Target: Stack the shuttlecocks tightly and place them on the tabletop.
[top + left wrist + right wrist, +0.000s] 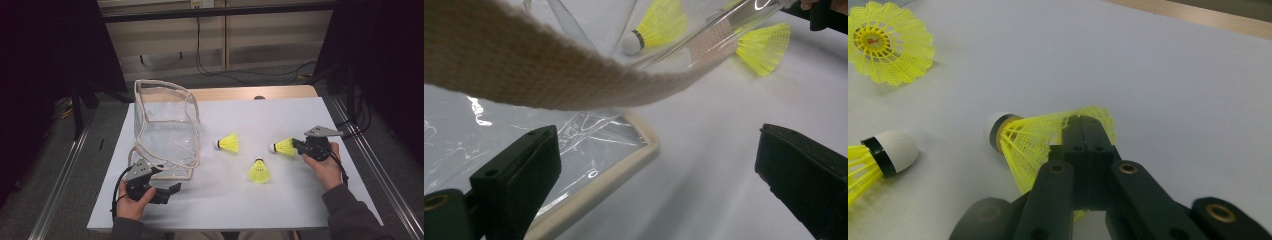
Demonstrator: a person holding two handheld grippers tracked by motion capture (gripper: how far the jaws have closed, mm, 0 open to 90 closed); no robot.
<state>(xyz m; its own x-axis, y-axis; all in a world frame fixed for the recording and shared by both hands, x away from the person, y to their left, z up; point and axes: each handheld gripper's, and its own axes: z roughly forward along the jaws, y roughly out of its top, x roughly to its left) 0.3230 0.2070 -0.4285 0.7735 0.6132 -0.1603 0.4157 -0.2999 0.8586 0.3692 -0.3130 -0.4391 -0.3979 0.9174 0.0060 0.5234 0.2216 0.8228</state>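
Three yellow shuttlecocks with white cork tips lie on a white sheet (240,200). My right gripper (296,144) (1088,125) is shut on the skirt rim of the rightmost shuttlecock (283,146) (1038,137), low at the sheet with its cork pointing left. The middle shuttlecock (229,143) (888,42) lies on its side; a third shuttlecock (259,171) (878,155) sits nearer the person. A clear plastic bag (165,130) with beige trim (624,155) stands at the left. My left gripper (167,182) (659,165) is open at the bag's near corner, nothing between its jaws.
A beige strap (549,75) of the bag hangs across the left gripper view, just above the jaws. The wooden table edge (250,93) shows beyond the sheet. Metal rails (365,160) run along both sides. Cables (220,70) lie on the floor behind.
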